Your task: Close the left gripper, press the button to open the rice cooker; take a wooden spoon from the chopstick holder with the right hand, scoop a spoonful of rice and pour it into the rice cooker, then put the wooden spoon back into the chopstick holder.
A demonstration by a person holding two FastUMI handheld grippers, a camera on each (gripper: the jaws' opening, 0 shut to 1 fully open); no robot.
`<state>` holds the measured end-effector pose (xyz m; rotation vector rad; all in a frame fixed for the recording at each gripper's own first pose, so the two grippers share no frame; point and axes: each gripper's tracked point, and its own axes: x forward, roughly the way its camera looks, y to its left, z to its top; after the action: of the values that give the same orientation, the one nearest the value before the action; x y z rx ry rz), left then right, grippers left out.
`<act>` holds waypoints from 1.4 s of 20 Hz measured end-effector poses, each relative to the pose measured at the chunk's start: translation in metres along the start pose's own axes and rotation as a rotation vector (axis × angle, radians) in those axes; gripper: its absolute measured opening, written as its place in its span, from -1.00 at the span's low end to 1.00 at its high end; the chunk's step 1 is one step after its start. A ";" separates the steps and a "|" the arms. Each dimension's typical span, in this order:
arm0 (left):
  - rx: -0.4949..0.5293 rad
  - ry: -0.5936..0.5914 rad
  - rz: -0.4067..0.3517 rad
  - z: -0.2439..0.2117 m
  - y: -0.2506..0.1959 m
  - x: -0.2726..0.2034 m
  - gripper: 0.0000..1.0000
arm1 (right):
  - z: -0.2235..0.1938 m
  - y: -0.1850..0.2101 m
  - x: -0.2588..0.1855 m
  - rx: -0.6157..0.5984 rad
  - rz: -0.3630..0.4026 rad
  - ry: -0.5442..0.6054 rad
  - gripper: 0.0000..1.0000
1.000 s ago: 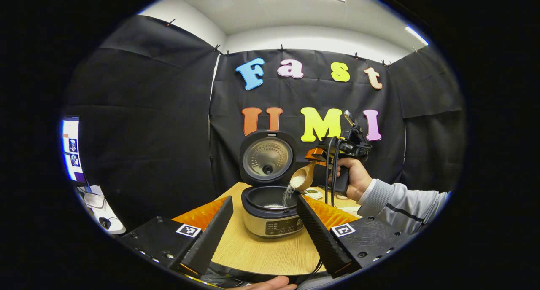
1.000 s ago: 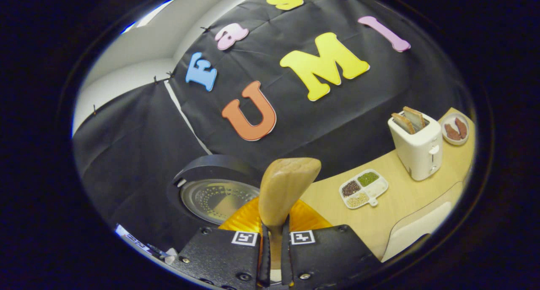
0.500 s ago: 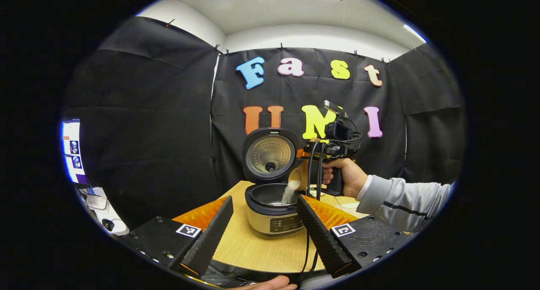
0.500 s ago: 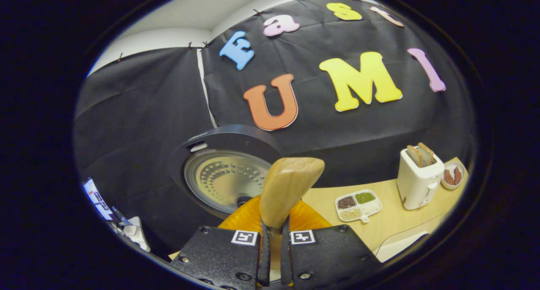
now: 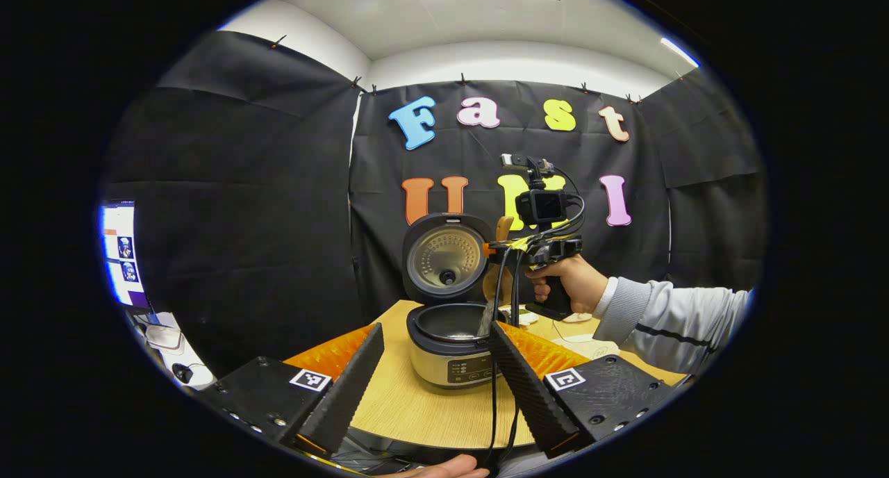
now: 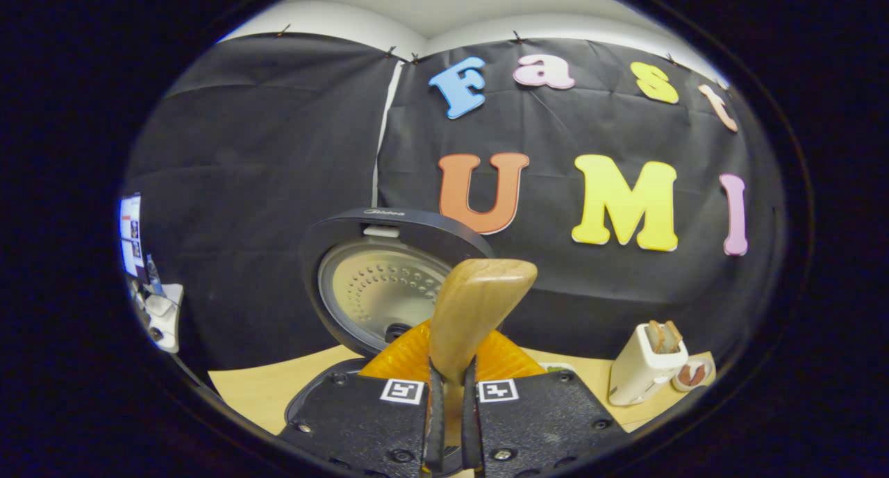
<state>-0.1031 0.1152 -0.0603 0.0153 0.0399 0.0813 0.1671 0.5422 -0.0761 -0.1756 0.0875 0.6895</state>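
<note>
Your right claw (image 6: 445,422) has levelled out since the pour; its fingers are still clenched on the wooden spoon (image 6: 476,308) above the open rice cooker (image 5: 451,335) mid-counter. Left claw (image 5: 434,377) hangs released. Next, probably the chopstick holder.

Left tongs (image 5: 435,377) spread wide, right tongs (image 6: 448,422) clamped

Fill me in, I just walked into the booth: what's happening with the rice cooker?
A person holds a gripper in each hand. The right gripper is shut on a wooden spoon, held beside the rice cooker, whose lid stands open. The left gripper hangs open in front of the cooker, holding nothing.
</note>
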 end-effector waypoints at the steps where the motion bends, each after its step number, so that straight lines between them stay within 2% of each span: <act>1: 0.001 0.001 0.001 -0.003 0.001 0.001 0.93 | 0.002 0.005 -0.001 -0.032 0.008 -0.007 -0.70; 4: 0.000 0.017 0.000 -0.008 0.000 0.001 0.93 | 0.014 0.023 -0.005 -0.152 0.025 -0.039 -0.70; 10: -0.017 0.043 -0.017 -0.015 -0.002 0.000 0.93 | 0.012 0.054 -0.017 -0.380 0.060 -0.082 -0.70; 16: -0.028 0.059 -0.026 -0.018 -0.009 -0.002 0.93 | 0.016 0.050 -0.024 -0.409 0.016 -0.113 -0.70; 19: -0.035 0.060 -0.045 -0.019 -0.020 -0.001 0.93 | 0.022 0.021 -0.043 -0.385 -0.014 -0.111 -0.70; 28: -0.027 0.017 -0.132 -0.006 -0.078 0.011 0.93 | 0.020 -0.109 -0.095 -0.336 -0.201 -0.103 -0.70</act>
<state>-0.0864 0.0383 -0.0677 -0.0147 0.0569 -0.0502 0.1638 0.4040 -0.0284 -0.4647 -0.1449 0.5072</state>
